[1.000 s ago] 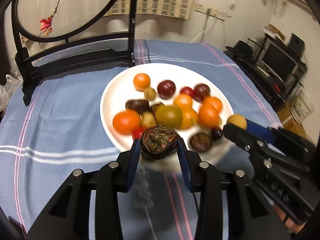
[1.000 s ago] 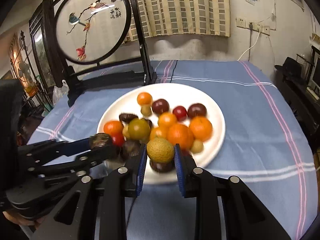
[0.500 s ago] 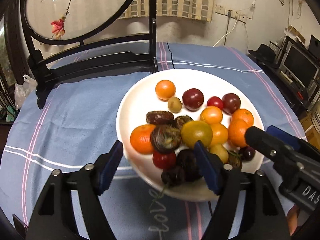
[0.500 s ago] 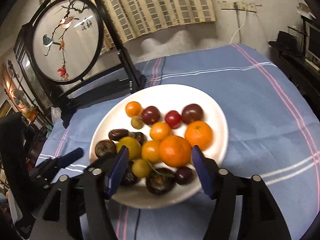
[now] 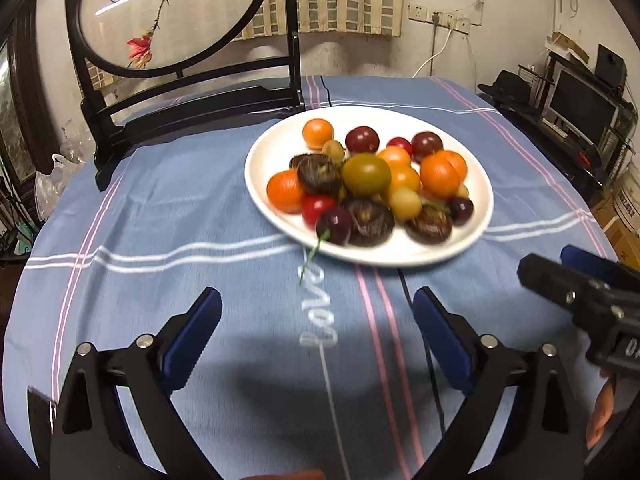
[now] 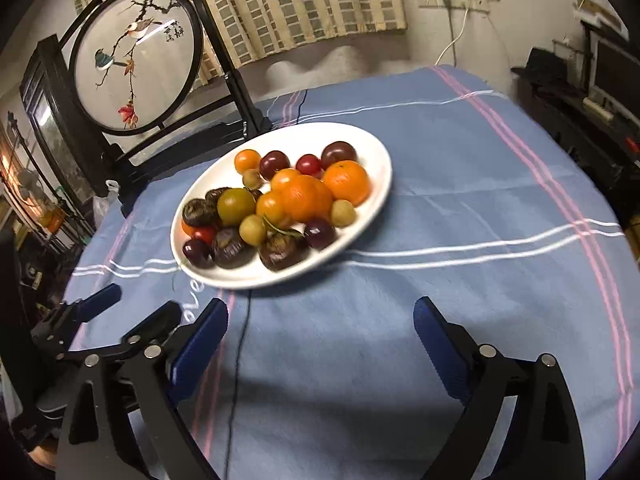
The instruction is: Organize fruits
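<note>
A white plate [image 5: 262,184] holds several small fruits: oranges [image 5: 439,174], a green tomato [image 5: 366,173], dark plums and brown wrinkled fruits [image 5: 320,173]. It also shows in the right wrist view [image 6: 380,160], with the oranges [image 6: 346,182] near its back right. My left gripper [image 5: 316,312] is open and empty, well in front of the plate. My right gripper [image 6: 320,320] is open and empty, also in front of the plate. The right gripper's fingers [image 5: 560,284] show at the right edge of the left wrist view.
A blue striped tablecloth [image 5: 180,200] covers the round table. A black stand with a round embroidered screen [image 5: 168,12] stands at the back left. A dark cable [image 6: 240,340] runs from the plate toward me. Shelves with a monitor [image 5: 580,108] are at the right.
Both grippers opened and let their fruits go onto the plate, the left a brown wrinkled one, the right a yellow-green one. Both then drew back from the plate toward me.
</note>
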{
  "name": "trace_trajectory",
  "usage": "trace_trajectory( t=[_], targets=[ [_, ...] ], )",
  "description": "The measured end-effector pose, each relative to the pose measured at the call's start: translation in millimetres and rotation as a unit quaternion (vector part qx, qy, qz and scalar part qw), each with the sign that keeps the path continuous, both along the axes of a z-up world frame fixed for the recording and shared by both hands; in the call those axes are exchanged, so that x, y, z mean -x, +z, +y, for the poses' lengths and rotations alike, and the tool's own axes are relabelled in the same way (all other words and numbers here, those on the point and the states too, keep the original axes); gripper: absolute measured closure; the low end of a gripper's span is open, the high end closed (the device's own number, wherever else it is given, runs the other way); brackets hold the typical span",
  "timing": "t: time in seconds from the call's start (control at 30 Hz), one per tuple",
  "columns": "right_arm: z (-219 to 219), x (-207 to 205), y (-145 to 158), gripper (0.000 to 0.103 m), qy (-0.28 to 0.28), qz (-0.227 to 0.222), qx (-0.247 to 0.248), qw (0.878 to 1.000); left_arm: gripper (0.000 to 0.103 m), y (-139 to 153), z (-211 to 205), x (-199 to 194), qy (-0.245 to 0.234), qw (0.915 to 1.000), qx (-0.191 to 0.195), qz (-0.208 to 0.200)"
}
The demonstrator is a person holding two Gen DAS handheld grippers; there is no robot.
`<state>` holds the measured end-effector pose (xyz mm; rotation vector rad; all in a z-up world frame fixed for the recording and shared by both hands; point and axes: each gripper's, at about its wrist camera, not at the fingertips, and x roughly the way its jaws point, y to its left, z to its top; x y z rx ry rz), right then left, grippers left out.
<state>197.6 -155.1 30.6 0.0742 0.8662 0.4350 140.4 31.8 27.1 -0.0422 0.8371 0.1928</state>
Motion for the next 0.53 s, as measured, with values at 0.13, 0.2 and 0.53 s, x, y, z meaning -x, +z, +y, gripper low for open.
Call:
trace_trajectory(
  t=[0.13,0.2,0.53],
  targets=[
    [-3.9,16.5,-8.0,0.007,0.007,-0.013,0.021,1.0,0.008,-4.6,0.0,25.1,0.006,0.9999,0.002,-0.008],
    [-3.5,19.8,-15.7,0.007,0.014,-0.01,0.032,0.999,0.008,-9.2,2.8,34.6,0.008,0.9998,0.016,-0.001],
    [-0.9,34.4,-41.3,0.007,0.042,0.011,0.058,0.997,0.006,-36.4,19.7,55.0,0.036,0.9989,0.02,0.023]
  ],
)
